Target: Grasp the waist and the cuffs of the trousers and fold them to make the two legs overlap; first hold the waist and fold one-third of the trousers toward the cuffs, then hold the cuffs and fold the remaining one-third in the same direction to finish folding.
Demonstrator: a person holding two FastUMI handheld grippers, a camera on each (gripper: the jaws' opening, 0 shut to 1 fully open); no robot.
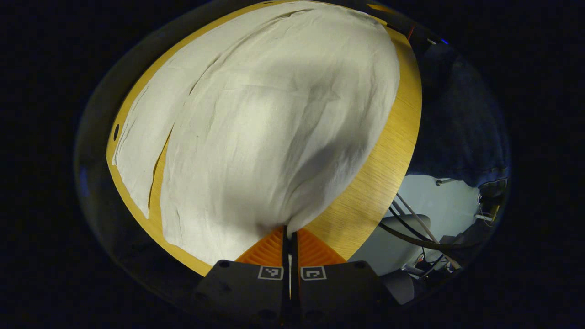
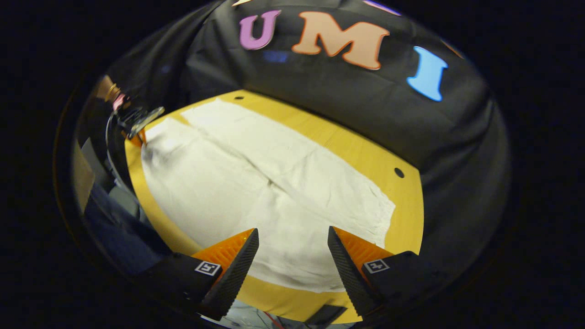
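White trousers (image 1: 256,137) lie spread across a round wooden table (image 1: 388,160), the two legs side by side with a narrow gap at the cuff end. My left gripper (image 1: 289,234) is shut on the near corner of one leg's cuff, and the cloth rises to its fingers. From the right gripper view that left gripper (image 2: 137,125) sits at the trousers' (image 2: 256,192) far left end. My right gripper (image 2: 292,251) hangs open over the waist end near the table's (image 2: 402,228) front edge, with nothing between its fingers.
A person in dark blue clothing (image 1: 457,128) stands beside the table. Cables and a pale floor (image 1: 425,219) show below the table's edge. The booth's black cloth wall (image 2: 347,105) rises behind the table. Small holes (image 2: 399,172) mark the tabletop near its rim.
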